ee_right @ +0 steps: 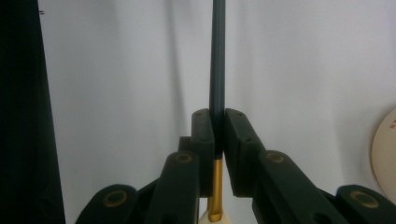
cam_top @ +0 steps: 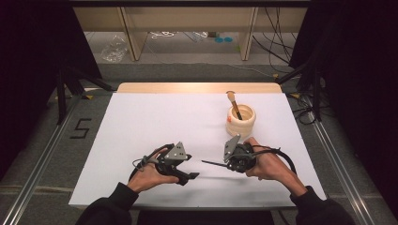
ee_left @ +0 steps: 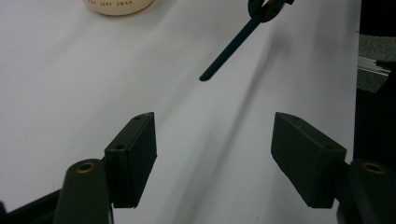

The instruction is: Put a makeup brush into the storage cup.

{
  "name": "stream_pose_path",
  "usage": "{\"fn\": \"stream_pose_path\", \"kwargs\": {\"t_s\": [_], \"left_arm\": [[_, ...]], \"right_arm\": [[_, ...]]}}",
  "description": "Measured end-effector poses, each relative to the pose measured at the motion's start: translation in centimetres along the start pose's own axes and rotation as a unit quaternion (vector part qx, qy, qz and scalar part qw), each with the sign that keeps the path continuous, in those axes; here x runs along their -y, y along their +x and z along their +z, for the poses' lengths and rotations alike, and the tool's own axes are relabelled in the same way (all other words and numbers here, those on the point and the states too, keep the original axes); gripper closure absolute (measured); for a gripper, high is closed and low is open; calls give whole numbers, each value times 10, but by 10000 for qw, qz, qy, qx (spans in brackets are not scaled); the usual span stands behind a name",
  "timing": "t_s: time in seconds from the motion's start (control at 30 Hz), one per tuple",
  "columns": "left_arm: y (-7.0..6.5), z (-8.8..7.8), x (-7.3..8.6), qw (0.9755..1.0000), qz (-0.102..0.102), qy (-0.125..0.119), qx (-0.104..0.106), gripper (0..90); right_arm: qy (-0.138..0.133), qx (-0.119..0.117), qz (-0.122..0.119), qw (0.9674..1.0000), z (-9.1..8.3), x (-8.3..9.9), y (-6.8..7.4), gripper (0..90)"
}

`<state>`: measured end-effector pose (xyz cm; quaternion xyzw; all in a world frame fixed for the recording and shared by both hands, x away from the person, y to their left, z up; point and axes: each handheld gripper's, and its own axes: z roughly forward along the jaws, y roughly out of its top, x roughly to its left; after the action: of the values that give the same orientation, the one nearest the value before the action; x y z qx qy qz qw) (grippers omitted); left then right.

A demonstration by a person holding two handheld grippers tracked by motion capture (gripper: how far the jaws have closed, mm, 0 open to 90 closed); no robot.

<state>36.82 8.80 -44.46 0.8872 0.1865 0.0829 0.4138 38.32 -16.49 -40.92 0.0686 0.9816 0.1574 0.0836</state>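
The right gripper point(ee_right: 218, 140) clamped a dark-handled brush point(ee_right: 217, 70); the left gripper point(ee_left: 212, 158) hung open, empty. A handover, or stowing it in the cream holder point(cam_top: 241, 123), likely came next, needing careful aim

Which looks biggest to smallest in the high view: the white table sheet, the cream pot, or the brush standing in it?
1. White sheet, by far the largest.
2. Cream pot.
3. Brush standing in the pot; only its upper part shows, so its full length is unsure.
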Motion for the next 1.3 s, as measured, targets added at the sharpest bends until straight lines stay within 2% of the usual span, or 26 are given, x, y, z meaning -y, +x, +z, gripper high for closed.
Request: {"fn": "stream_pose_path", "kwargs": {"t_s": [0.1,0.13,0.27,0.33,0.43,0.63,0.67,0.7,0.73,0.9,1.0,1.13,1.17,1.2,1.27,1.3], "left_arm": [[1,3,-3,10000,-34,-29,57,332],[1,3,-4,10000,41,10,62,343],[0,5,-8,9998,116,31,159,386],[-1,5,-10,9997,130,64,194,411],[-3,5,-15,9986,393,287,203,440],[-8,10,-19,9962,640,558,205,475],[-6,9,-21,9937,836,709,221,484],[-8,11,-20,9954,709,605,225,491],[-9,11,-21,9959,660,570,239,500],[-10,12,-22,9948,675,656,382,550],[-10,14,-21,9941,650,749,438,585],[-11,17,-21,9933,621,832,511,608],[-10,17,-21,9927,654,865,527,617],[-10,18,-21,9923,671,890,534,625],[-10,20,-20,9920,648,927,559,626],[-9,20,-20,9914,718,944,551,626]], "right_arm": [[19,-18,-59,10000,0,-2,2,832],[9,-18,-92,10000,0,-2,2,832],[27,-32,-125,9999,2,-4,5,832],[36,-48,-225,9997,2,-6,5,832],[55,-67,-294,9995,3,-9,8,832],[51,-83,-395,9992,3,-13,10,832],[53,-99,-356,9993,3,-13,11,832],[56,-94,-370,9993,4,-14,12,832],[44,-94,-412,9991,4,-15,12,832],[60,-125,-457,9989,5,-18,14,832],[40,-145,-599,9981,6,-21,14,832],[70,-163,-562,9983,7,-22,16,832],[75,-179,-556,9983,7,-23,17,832],[69,-160,-659,9977,8,-24,17,832],[104,-164,-622,9979,8,-25,19,832],[104,-164,-622,9979,8,-25,19,832]]}}
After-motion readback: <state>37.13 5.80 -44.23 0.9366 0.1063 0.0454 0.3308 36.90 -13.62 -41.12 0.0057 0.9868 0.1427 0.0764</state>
